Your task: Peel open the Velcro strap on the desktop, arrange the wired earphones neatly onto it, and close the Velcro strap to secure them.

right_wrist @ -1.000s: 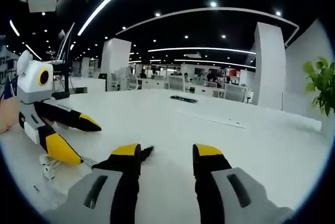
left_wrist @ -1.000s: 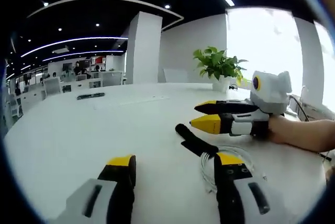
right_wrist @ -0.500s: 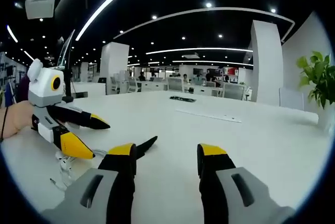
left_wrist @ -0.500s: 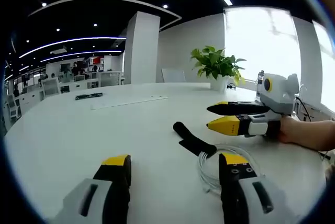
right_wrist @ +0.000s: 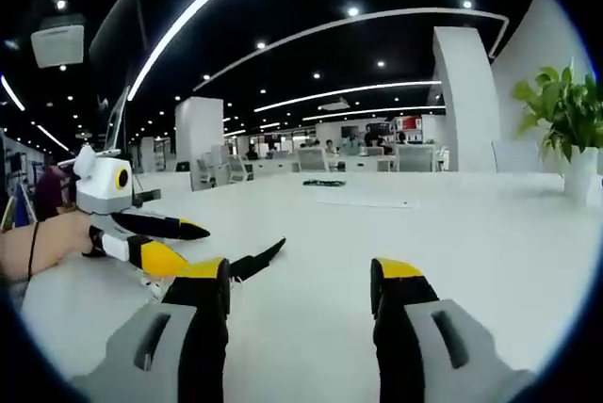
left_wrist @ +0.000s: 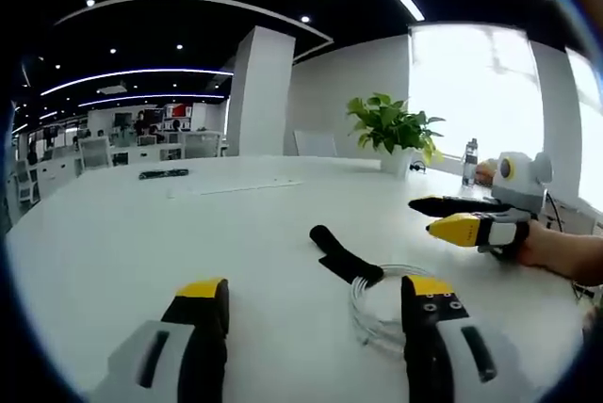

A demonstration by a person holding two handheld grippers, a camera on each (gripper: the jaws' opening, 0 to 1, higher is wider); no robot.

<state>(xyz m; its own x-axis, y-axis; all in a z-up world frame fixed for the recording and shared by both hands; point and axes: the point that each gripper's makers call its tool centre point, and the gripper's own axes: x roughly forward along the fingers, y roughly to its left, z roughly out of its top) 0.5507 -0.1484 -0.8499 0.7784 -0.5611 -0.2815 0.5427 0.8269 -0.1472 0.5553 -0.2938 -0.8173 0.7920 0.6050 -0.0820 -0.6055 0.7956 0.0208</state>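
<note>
on the white counter (left_wrist: 141, 233) the black velcro strap (left_wrist: 341, 254) lies ahead of the left gripper (left_wrist: 316, 298), between its jaws and nearer the right one, with the coiled white earphones (left_wrist: 375, 307) just inside that jaw. the right gripper (right_wrist: 300, 281) sits right of the strap. both jaws gape wide, holding nothing.

White desktop (left_wrist: 141, 233), black Velcro strap (left_wrist: 344, 252) (flat), coiled white earphones (left_wrist: 372, 314), potted plant (left_wrist: 394, 130)
</note>
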